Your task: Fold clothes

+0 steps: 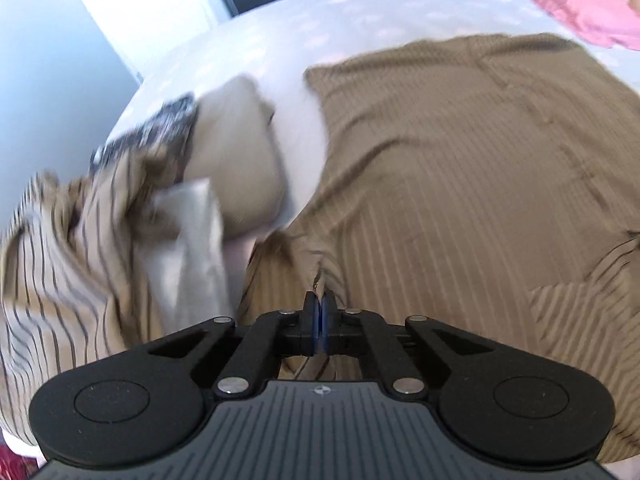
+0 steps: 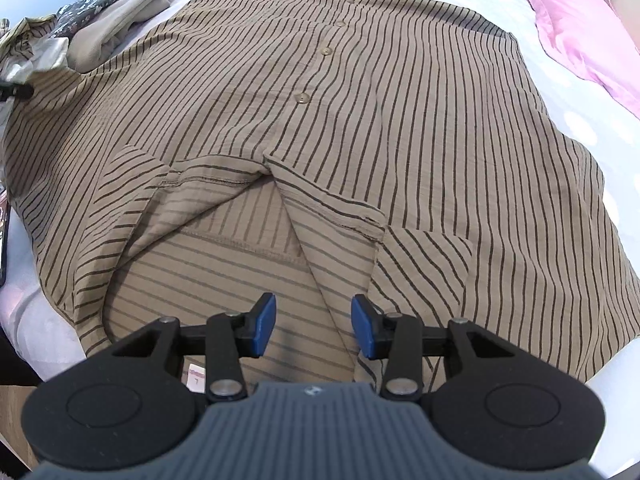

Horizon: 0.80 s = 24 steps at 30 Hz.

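A brown shirt with thin dark stripes (image 2: 360, 120) lies spread flat on the white bed, button placket up and collar nearest me. In the left wrist view the same shirt (image 1: 460, 160) fills the right half. My left gripper (image 1: 320, 304) is shut on a puckered fold at the shirt's near left edge, pads pressed together on the cloth. My right gripper (image 2: 314, 320) stands open just above the inside of the collar, with nothing pinched between its blue pads (image 2: 264, 320).
A pile of clothes sits left of the shirt: a folded beige garment (image 1: 236, 160), a dark floral piece (image 1: 160, 132) and a crumpled pale striped garment (image 1: 52, 260). A pink pillow (image 2: 580, 32) lies at the far right. White bedsheet (image 1: 320, 28) stretches beyond the shirt.
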Available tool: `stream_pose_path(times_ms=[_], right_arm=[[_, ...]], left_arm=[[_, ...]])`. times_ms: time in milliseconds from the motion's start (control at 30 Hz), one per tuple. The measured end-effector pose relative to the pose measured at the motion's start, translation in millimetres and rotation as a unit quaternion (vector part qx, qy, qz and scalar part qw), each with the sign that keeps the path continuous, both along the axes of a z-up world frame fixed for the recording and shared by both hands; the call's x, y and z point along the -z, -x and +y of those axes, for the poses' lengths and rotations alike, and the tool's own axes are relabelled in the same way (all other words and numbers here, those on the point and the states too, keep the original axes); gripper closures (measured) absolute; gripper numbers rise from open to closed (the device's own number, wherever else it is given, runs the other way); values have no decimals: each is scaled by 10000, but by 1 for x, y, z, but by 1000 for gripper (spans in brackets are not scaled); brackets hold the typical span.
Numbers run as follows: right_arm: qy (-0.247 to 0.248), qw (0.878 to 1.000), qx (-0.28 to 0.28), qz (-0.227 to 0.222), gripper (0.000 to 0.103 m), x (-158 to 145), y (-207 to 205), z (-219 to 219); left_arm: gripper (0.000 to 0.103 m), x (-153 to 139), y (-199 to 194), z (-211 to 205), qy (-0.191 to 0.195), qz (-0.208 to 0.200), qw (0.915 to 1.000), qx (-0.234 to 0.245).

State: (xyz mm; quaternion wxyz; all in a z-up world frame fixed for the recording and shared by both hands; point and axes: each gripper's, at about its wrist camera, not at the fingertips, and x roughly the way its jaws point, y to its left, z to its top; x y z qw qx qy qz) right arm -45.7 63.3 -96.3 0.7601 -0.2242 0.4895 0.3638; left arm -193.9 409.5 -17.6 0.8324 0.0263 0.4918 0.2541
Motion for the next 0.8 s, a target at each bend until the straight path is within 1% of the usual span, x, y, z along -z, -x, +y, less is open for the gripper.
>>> stream_pose_path(times_ms=[167, 300, 333, 367, 400, 467, 500, 567, 633, 700, 800], right_arm=[[-51, 10000, -38, -15, 58, -4, 1, -1], [-72, 10000, -29, 0, 58, -4, 1, -2], [-70, 10000, -25, 7, 58, -4, 1, -3], [-70, 10000, -24, 12, 58, -4, 1, -3], [-72, 10000, -29, 13, 58, -4, 1, -3], [-77, 10000, -37, 16, 58, -5, 1, -3], [-80, 10000, -42, 17, 58, -5, 1, -3], [-85, 9999, -50, 19, 58, -5, 1, -3], [-89, 9999, -66, 19, 58, -5, 1, -2], [-93, 9999, -81, 17, 58, -5, 2, 0], [-100, 9999, -71, 22, 58, -6, 3, 3]], left_arm=[[103, -18, -30, -45, 47, -99, 9983, 570], [103, -14, -48, -74, 278, -122, 9942, 1036], [100, -12, -48, -78, 366, -167, 9925, 1150], [91, -10, -48, -80, 457, -224, 9907, 1260], [79, -11, -47, -80, 598, -307, 9889, 1325], [68, -16, -43, -77, 936, -504, 9845, 1398], [65, -20, -40, -75, 1082, -619, 9826, 1376], [65, -26, -37, -66, 1214, -796, 9822, 1192], [65, -32, -33, -57, 1167, -907, 9840, 995], [65, -32, -28, -50, 1049, -843, 9874, 828], [65, -27, -20, -41, 839, -593, 9928, 621]])
